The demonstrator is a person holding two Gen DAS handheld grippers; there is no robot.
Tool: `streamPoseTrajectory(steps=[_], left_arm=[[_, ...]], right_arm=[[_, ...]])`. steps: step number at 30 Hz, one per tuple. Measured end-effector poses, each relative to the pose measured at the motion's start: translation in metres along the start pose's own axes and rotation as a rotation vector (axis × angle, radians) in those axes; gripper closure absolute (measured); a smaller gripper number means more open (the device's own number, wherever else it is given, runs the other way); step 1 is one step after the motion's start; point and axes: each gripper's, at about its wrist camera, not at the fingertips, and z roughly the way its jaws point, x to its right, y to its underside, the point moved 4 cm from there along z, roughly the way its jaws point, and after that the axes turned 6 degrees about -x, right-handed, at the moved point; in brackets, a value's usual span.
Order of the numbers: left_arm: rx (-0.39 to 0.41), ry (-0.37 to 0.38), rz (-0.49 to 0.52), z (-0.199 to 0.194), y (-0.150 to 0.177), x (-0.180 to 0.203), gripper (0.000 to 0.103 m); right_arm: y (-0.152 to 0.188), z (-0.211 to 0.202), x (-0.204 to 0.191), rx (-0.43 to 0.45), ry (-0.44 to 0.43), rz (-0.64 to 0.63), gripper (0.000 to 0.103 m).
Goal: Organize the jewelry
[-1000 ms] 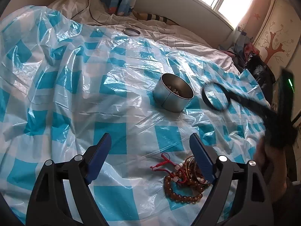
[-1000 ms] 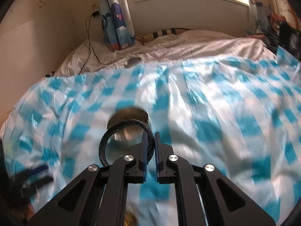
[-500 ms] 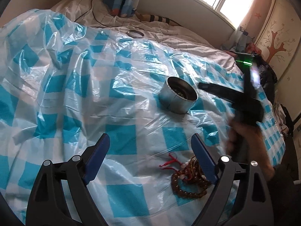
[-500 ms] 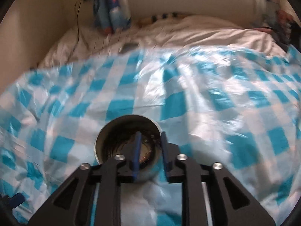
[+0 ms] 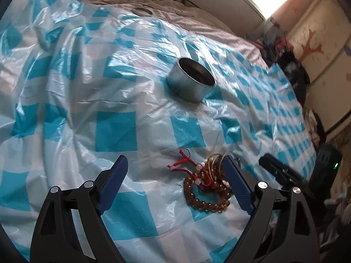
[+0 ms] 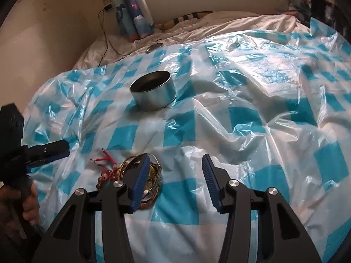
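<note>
A tangle of jewelry (image 5: 208, 184) lies on the blue-checked plastic sheet (image 5: 116, 131): an amber bead bracelet, a red cord, gold bangles. My left gripper (image 5: 175, 175) is wide open just above it, the pile lying against its right finger (image 5: 237, 184). The round metal tin (image 5: 190, 81) stands farther back, its inside dark. In the right wrist view my right gripper (image 6: 175, 175) hovers low over the sheet with its jaws opening and nothing between them. The jewelry (image 6: 151, 171) shows behind its left finger (image 6: 140, 179), and the tin (image 6: 151, 89) is beyond.
The sheet covers a bed with white bedding (image 6: 219, 26). A metal lid (image 6: 154, 47) rests near the far edge. A curtain (image 6: 133, 17) and a cable hang by the wall. The left gripper (image 6: 48, 151) and the hand holding it (image 6: 26, 201) sit at the left.
My right gripper carried a black braided bracelet over the tin, let it go there, then pulled back toward the jewelry pile with its jaws spreading. The left gripper barely moved.
</note>
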Motion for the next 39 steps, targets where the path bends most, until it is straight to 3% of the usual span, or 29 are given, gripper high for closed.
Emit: streamPoseTrajectory(steps=[3, 5, 15, 17, 19, 20, 21, 23, 32, 39], left_arm=[[-0.03, -0.01, 0.024, 0.01, 0.003, 0.005, 0.019], [-0.052, 0.022, 0.009, 0.016, 0.005, 0.003, 0.019], [-0.097, 0.049, -0.006, 0.042, 0.008, 0.007, 0.019], [-0.114, 0.043, 0.013, 0.049, 0.011, 0.011, 0.022], [-0.12, 0.056, 0.023, 0.051, 0.013, 0.014, 0.051], [-0.135, 0.067, 0.028, 0.054, 0.015, 0.015, 0.078], [-0.145, 0.074, 0.037, 0.056, 0.016, 0.017, 0.09], [-0.128, 0.079, 0.055, 0.053, 0.015, 0.021, 0.103], [-0.003, 0.185, 0.007, 0.006, 0.0, 0.016, 0.103], [0.016, 0.206, -0.02, -0.002, -0.003, 0.008, 0.103]], right_arm=[[0.002, 0.014, -0.008, -0.042, -0.01, -0.034, 0.054], [0.002, 0.022, -0.009, -0.066, -0.017, -0.041, 0.055], [-0.007, 0.047, -0.013, -0.116, -0.061, -0.033, 0.063], [-0.008, 0.054, -0.013, -0.134, -0.065, -0.032, 0.075], [-0.009, 0.057, -0.013, -0.146, -0.082, -0.028, 0.085], [-0.008, 0.057, -0.013, -0.146, -0.08, -0.03, 0.091], [-0.008, 0.056, -0.013, -0.146, -0.088, -0.027, 0.094], [-0.008, 0.053, -0.01, -0.141, -0.114, -0.004, 0.097], [-0.013, 0.039, 0.006, -0.095, -0.204, 0.1, 0.098], [-0.017, 0.026, 0.002, -0.042, -0.247, 0.099, 0.098]])
